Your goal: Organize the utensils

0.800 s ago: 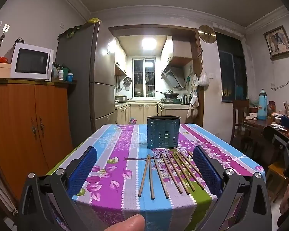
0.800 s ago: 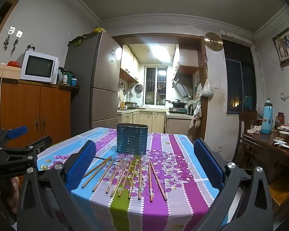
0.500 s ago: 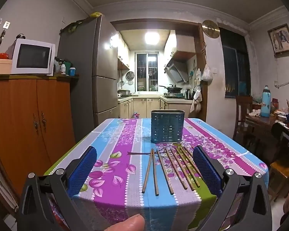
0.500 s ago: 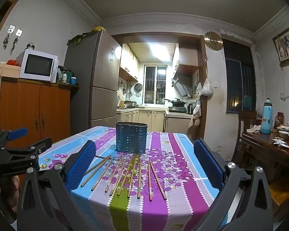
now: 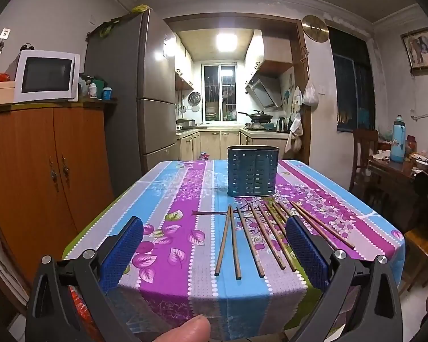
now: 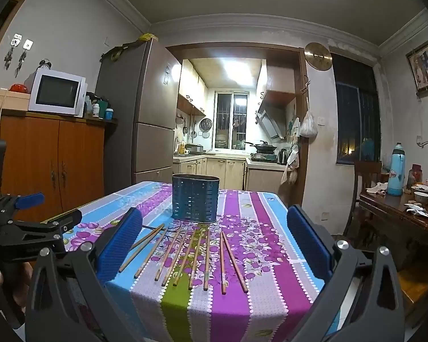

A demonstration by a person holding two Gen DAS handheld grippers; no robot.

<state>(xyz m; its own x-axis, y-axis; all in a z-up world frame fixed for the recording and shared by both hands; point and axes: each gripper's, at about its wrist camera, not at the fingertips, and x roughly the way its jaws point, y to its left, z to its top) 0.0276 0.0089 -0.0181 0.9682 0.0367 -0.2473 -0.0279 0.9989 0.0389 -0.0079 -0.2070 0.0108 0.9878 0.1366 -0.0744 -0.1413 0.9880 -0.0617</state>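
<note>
Left tool [image 5: 214, 242] tipping downward, closing in on chopsticks [image 5: 259, 236] ahead; jaws gaping, empty. Right tool [image 6: 214, 245] likewise wide, empty. Blue utensil holder [image 5: 252, 171] standing beyond chopsticks on tabletop [image 5: 168, 199]. First pick-up nearing.

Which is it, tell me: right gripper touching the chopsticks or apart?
Apart. The right wrist view shows the right gripper open, its pads held above the chopsticks.

The chopsticks [image 6: 185, 253] lay side by side on the table [image 6: 271, 256] just in front of the upright utensil holder [image 6: 195, 198], with a cabinet [image 6: 51, 165] standing left of the table.
</note>
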